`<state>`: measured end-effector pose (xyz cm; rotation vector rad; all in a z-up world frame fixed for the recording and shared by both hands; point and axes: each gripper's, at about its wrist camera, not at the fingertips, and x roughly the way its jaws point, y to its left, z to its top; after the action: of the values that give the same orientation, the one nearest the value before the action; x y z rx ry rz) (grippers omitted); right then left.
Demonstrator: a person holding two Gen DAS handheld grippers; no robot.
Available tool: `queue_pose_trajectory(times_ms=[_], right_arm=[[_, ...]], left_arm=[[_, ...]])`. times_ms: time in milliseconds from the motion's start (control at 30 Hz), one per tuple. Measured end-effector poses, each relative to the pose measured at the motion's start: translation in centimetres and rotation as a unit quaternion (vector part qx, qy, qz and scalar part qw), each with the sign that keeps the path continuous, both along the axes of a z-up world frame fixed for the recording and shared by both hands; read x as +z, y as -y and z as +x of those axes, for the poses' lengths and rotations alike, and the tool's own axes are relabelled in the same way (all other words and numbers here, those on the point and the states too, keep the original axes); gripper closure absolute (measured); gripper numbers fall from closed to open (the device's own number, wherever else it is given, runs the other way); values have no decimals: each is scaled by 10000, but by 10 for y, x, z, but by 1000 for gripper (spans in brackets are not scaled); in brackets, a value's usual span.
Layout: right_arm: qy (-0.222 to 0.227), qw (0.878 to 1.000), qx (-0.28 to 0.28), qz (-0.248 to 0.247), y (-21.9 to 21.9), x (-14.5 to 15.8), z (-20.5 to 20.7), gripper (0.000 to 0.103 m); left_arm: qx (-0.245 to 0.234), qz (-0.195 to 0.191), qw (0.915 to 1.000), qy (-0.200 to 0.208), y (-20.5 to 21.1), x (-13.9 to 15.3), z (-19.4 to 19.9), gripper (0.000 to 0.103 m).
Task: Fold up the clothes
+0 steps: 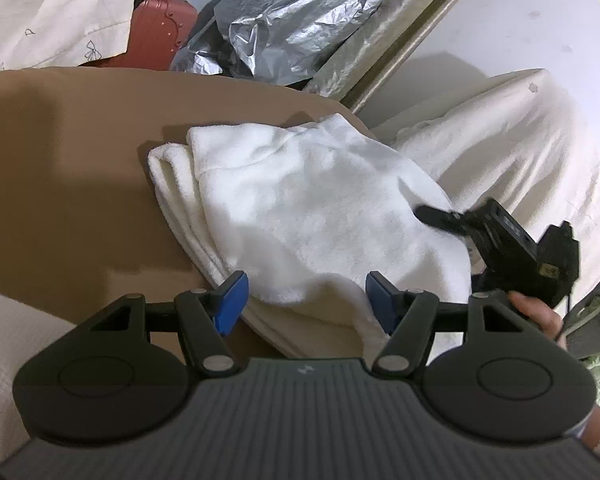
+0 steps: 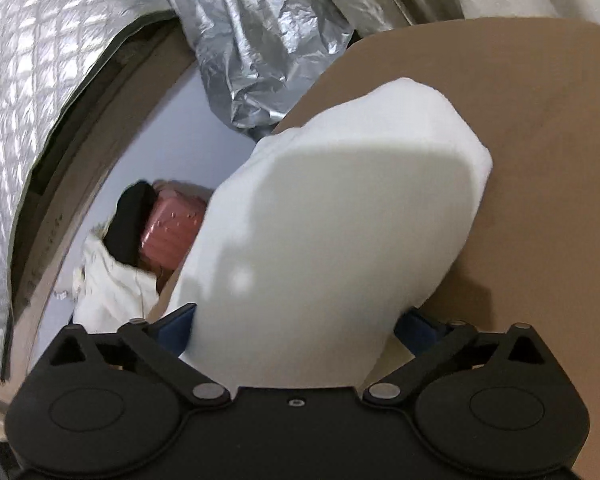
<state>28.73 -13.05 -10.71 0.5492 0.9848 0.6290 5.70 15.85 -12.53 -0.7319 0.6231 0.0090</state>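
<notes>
A white fleece garment (image 1: 300, 200) lies folded in layers on a brown surface (image 1: 72, 168). My left gripper (image 1: 304, 300) is open, its blue pads (image 1: 232, 300) just above the garment's near edge, holding nothing. My right gripper (image 1: 496, 236) shows in the left wrist view at the garment's right side. In the right wrist view the white garment (image 2: 340, 220) fills the middle and runs between the wide-set fingers of my right gripper (image 2: 296, 332); its blue pads (image 2: 176, 332) are mostly hidden by cloth, and I cannot tell whether they press on it.
Crumpled silver foil sheeting (image 1: 284, 24) and a red suitcase (image 1: 160, 28) lie beyond the brown surface. A cream cloth-covered object (image 1: 520, 152) stands at the right. Printed white fabric (image 1: 48, 12) is at top left. A quilted silver cover (image 2: 40, 100) shows at the left of the right wrist view.
</notes>
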Motion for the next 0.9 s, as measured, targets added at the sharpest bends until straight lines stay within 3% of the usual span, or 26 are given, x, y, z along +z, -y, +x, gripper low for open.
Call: queue_pose_trajectory(times_ms=[33, 100, 133, 233, 400, 467, 567, 667, 733, 800, 900], right_arm=[[19, 9999, -84, 57, -3, -3, 1, 1], [375, 9993, -45, 60, -12, 0, -5, 20], [504, 9986, -82, 136, -14, 7, -12, 35], [926, 9952, -128, 281, -26, 36, -45, 46], [1880, 9813, 386, -149, -71, 101, -106, 52], [2107, 9759, 569, -49, -86, 127, -121, 54], [2097, 9715, 888, 661, -104, 167, -125, 55], [1751, 9604, 1109, 1859, -109, 196, -111, 55], [1665, 9507, 1164, 2344, -112, 202, -99, 55], [1737, 9500, 1062, 2366, -113, 193, -87, 55], [1751, 9667, 502, 1798, -100, 144, -66, 51]], left_arm=[[20, 4, 10000, 9, 0, 0, -1, 39], [128, 209, 9997, 32, 1, 6, -6, 39], [181, 312, 9993, 43, 1, 8, -9, 39], [287, 612, 9976, 171, 1, 25, -20, 39], [690, 990, 9903, 693, -13, 59, -49, 39], [928, 1081, 9858, 893, -23, 72, -63, 39], [1251, 1021, 9774, 1363, -42, 93, -89, 39], [1444, 645, 9673, 1981, -63, 111, -117, 36], [1465, 347, 9620, 2279, -75, 116, -127, 35], [1345, 499, 9720, 1862, -71, 106, -112, 35], [1158, 725, 9830, 1229, -65, 90, -90, 35]])
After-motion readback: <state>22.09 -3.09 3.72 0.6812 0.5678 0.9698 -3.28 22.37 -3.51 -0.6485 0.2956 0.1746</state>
